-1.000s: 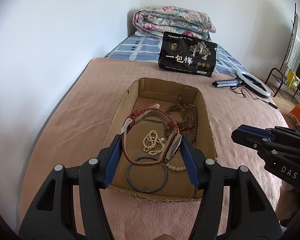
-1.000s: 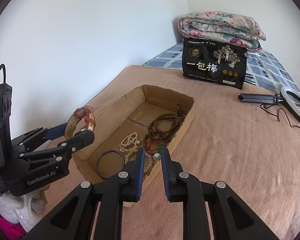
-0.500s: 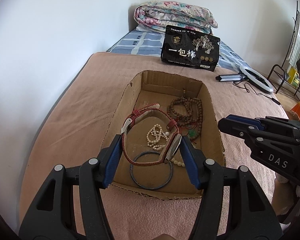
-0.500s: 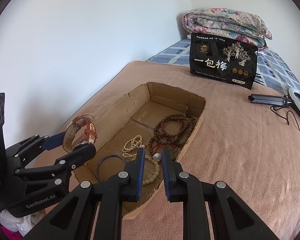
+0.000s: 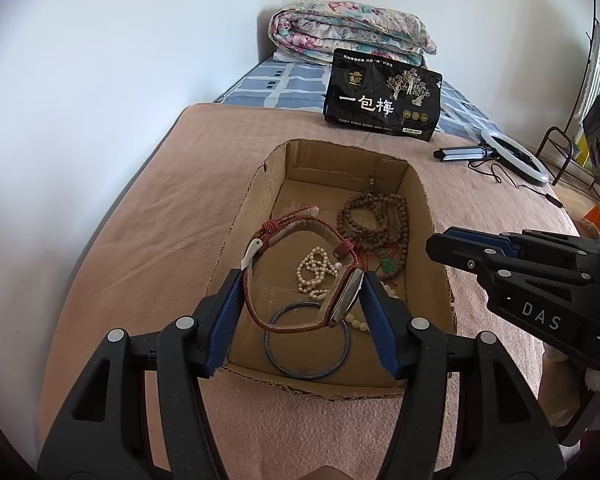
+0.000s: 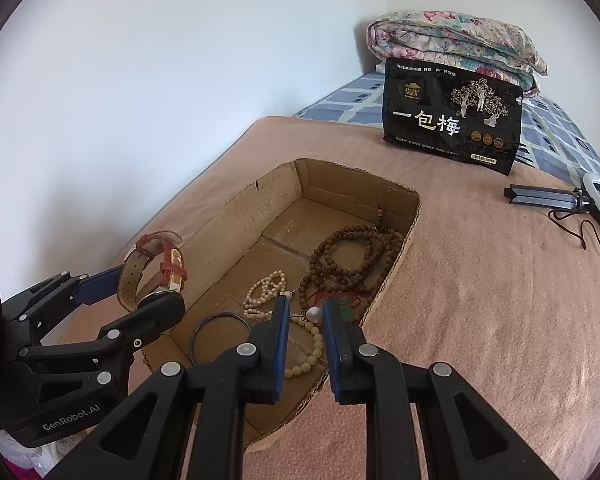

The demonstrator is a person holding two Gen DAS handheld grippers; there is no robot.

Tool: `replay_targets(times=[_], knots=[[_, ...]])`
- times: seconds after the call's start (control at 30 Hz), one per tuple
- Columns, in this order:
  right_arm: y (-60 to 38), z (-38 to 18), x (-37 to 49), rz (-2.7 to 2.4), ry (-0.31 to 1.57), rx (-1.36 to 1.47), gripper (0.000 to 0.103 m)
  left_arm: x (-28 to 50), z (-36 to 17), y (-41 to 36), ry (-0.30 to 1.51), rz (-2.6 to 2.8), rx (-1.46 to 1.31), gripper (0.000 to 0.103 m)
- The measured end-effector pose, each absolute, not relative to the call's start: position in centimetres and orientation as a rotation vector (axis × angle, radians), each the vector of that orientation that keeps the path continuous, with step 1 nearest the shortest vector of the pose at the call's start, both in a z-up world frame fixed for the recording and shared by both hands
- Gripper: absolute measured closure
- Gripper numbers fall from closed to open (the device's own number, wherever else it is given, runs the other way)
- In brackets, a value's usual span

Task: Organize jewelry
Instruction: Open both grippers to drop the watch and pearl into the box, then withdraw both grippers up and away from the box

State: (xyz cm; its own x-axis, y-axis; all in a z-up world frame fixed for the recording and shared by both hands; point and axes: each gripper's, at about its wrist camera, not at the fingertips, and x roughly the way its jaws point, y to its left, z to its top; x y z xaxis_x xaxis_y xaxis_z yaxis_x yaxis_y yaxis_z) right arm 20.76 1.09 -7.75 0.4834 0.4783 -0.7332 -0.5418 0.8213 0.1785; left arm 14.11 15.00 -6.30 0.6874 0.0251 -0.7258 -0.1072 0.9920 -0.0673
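Left gripper point(image 5: 302, 300) clamps red-strap watch point(image 5: 300, 268) above cardboard box point(image 5: 260, 188), strap loop upright; right gripper point(image 6: 306, 316) nearly closed, empty, just over pearl pendant point(image 6: 314, 314).

One watch point(image 5: 300, 276); one bangle point(image 5: 307, 340); perhaps three bead strings point(image 5: 374, 220).

Lighting: bright, even daylight, soft and diffuse (source not visible). Shadows: faint, inside the cardboard box point(image 5: 342, 156). Glare: mild sheen on the black packet point(image 6: 452, 118). Focus: sharp throughout. Distortion: strong fisheye bowing; dark circular vignette at every corner, both views.
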Motion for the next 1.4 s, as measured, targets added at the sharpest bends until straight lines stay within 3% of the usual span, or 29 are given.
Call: replay_targets(times=[0.03, 0.13, 0.3, 0.37, 1.4], knots=[[1.1, -7.7, 20.8, 0.624, 0.865, -0.082, 0.086, 14.1, -6.3, 15.0, 0.808, 0.076, -0.105, 0.043], [1.2, -7.4, 20.6, 0.612, 0.847, -0.087, 0.068, 14.2, -6.5, 15.1, 0.810, 0.079, -0.103, 0.042], [0.8, -6.9, 20.5, 0.594, 0.831, -0.072, 0.056, 13.9, -6.0, 15.3, 0.794, 0.088, -0.106, 0.035], [0.5, -6.6, 20.4, 0.586, 0.820, -0.064, 0.042, 13.8, -5.9, 15.4, 0.791, 0.088, -0.109, 0.035], [-7.7, -1.4, 15.9, 0.495, 0.722, -0.032, 0.036, 8.4, 0.8, 9.5, 0.647, 0.053, -0.041, 0.034]])
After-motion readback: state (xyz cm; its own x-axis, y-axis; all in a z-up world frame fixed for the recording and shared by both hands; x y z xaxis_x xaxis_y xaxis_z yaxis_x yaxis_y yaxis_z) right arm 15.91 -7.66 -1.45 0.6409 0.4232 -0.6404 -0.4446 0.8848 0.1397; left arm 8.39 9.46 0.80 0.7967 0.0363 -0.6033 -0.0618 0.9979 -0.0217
